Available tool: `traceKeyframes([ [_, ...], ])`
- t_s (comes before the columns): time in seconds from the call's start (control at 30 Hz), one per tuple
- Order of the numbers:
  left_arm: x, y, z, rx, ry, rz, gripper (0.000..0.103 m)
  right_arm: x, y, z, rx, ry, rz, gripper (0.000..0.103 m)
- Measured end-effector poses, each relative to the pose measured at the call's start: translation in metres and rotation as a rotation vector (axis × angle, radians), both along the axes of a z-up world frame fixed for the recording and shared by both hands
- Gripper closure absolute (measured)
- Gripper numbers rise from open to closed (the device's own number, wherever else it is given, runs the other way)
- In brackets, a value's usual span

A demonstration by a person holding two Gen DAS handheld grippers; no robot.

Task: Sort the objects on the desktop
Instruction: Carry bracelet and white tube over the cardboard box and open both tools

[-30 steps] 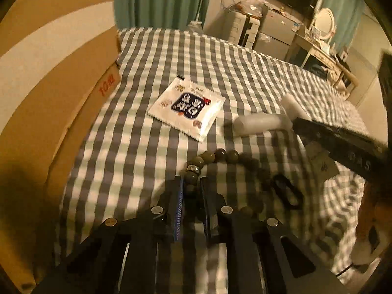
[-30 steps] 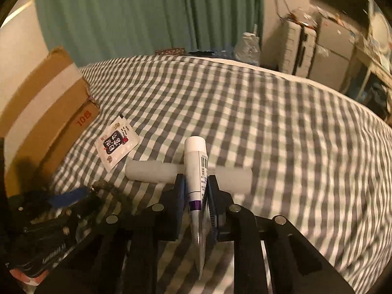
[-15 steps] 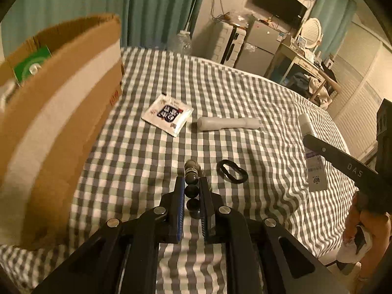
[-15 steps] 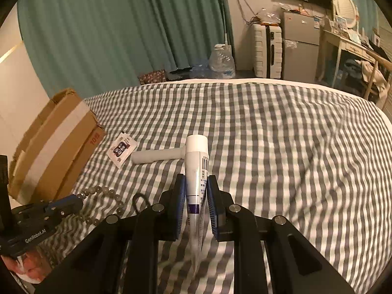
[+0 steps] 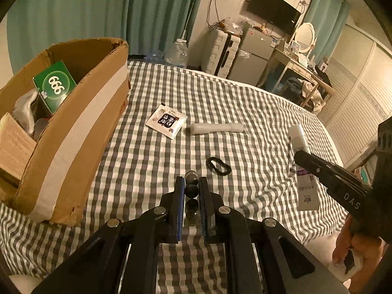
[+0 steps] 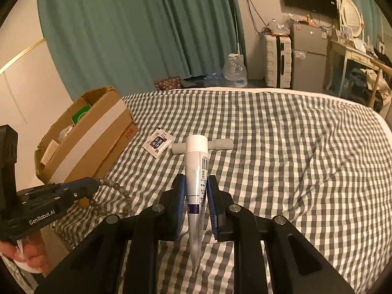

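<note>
Checked bedspread [image 5: 245, 112], left hand-held gripper [image 5: 190, 191] clamping bead bracelet [image 5: 191, 186], right hand-held gripper [image 6: 195, 191] clamping tube [image 6: 196, 161]

Green box [image 5: 54, 85] inside the cardboard carton [image 5: 73, 132], far left: white "666". Left gripper [image 6: 96, 183] body: "GenRobot.AI". Right gripper [image 5: 300, 158] arm: "DAS", rest cut off. Tube [image 5: 305, 191] label, right: "BOP". Sachet [image 5: 166, 121] print too small to read.

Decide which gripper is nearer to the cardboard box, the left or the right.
Left. The left gripper, shut on the bead bracelet, hovers just beside the cardboard box. The right gripper, holding the tube, sits farther out over the bed.
</note>
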State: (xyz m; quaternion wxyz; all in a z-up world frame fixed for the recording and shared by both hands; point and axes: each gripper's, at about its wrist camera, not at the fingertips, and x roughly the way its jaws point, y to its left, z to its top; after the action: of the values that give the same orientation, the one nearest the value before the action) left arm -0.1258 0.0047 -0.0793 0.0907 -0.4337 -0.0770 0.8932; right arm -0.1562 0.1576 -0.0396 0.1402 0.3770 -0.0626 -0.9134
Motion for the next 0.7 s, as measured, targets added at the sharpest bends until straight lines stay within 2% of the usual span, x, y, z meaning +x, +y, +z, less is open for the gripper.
traceKeyframes([
  [0.23, 0.002, -0.005, 0.042, -0.006, 0.076, -0.017, 0.092, 0.017, -0.031, 0.030, -0.014, 0.020, 0.048, 0.086],
  [0.33, -0.004, -0.020, 0.074, 0.045, 0.120, -0.019, 0.092, 0.018, -0.051, 0.045, -0.023, 0.038, 0.082, 0.086],
  [0.5, -0.012, -0.056, 0.120, 0.043, 0.182, 0.007, 0.092, 0.013, -0.089, 0.075, -0.104, 0.061, 0.151, 0.086],
  [0.57, -0.016, -0.074, 0.136, 0.031, 0.199, 0.023, 0.092, 0.003, -0.114, 0.085, -0.127, 0.060, 0.188, 0.086],
  [0.7, -0.021, -0.111, 0.153, -0.050, 0.242, 0.084, 0.092, -0.017, -0.161, 0.094, -0.133, 0.066, 0.243, 0.086],
])
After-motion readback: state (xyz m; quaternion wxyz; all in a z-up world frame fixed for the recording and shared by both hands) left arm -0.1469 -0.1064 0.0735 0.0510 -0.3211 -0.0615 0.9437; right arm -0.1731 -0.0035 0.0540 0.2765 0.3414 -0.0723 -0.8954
